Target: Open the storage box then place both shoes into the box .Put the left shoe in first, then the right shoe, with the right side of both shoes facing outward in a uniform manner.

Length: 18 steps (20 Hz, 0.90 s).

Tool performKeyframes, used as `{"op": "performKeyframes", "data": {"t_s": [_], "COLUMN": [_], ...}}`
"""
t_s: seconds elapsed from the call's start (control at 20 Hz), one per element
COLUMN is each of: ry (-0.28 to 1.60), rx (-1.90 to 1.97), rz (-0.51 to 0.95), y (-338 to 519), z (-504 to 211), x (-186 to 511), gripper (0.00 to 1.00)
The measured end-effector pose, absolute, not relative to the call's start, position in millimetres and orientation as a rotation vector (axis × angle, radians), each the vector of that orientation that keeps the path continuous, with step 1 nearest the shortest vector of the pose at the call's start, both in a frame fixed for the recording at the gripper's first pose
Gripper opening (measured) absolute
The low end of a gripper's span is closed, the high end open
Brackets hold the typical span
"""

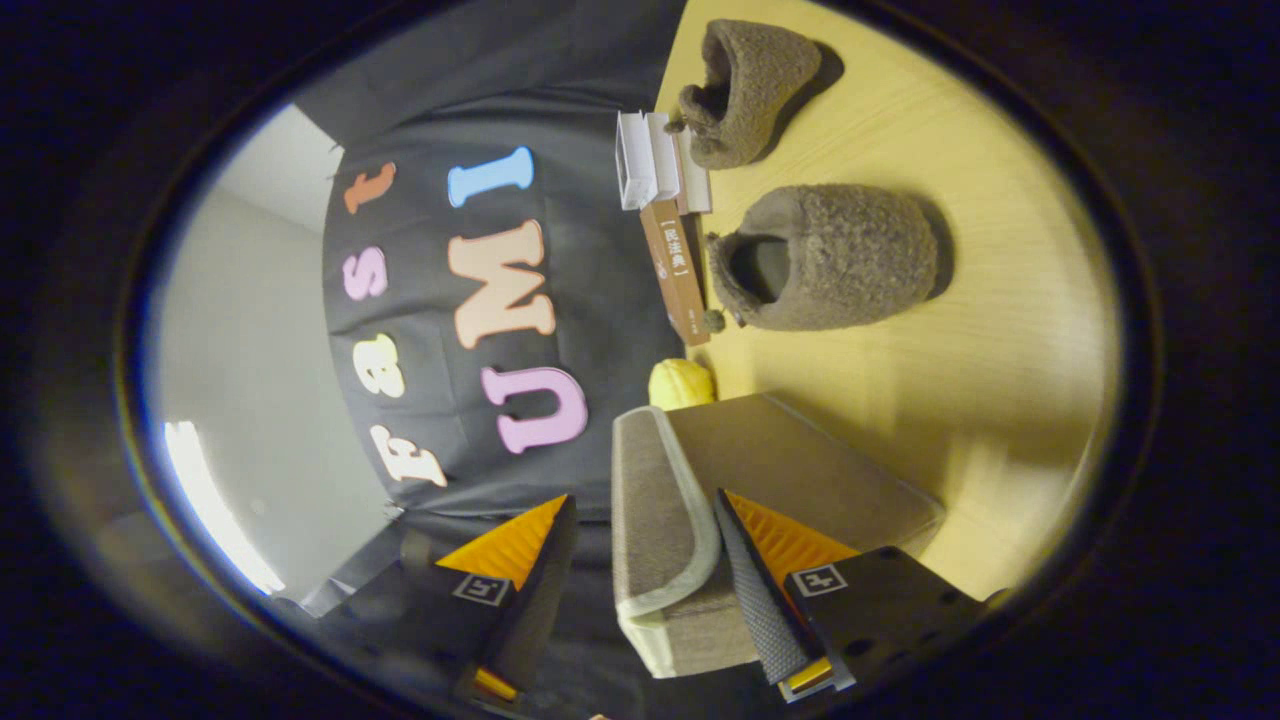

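Gripper fingers stood apart astride the storage box lid's edge, neither visibly pressing. Both shoes lay on the table beyond, toward one o'clock. Risk, in my judgement: the lid could slip free if the fingers close on too shallow a bite.

A brown book, in the upper middle of the frame beside the nearer slipper, carries a short column of pale characters in brackets on its spine, too small to read with certainty. Low in the frame, each finger of the gripper bears a square black-and-white marker tag. The fingers stand apart, astride the storage box lid's edge.
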<state>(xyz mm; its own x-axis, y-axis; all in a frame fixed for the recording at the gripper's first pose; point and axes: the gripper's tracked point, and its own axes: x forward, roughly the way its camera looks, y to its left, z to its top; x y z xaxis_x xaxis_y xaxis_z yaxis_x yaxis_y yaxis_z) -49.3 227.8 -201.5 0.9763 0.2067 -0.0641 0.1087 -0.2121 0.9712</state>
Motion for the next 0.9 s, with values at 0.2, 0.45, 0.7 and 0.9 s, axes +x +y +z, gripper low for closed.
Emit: {"op": "performKeyframes", "data": {"t_s": [0.2, 0.45, 0.7, 0.9], "ry": [0.208, 0.120, 0.176, 0.167], "rx": [1.807, 1.811, 1.690, 1.593], "rz": [0.095, 0.048, 0.069, 0.141], "y": [229.1, 199.6, 207.5, 213.0], "z": [-198.5, -200.2, -205.0, -168.0], "x": [-45.7, -47.1, -51.8, -51.9], "gripper": [0.54, 0.23, 0.04, 0.04]}}
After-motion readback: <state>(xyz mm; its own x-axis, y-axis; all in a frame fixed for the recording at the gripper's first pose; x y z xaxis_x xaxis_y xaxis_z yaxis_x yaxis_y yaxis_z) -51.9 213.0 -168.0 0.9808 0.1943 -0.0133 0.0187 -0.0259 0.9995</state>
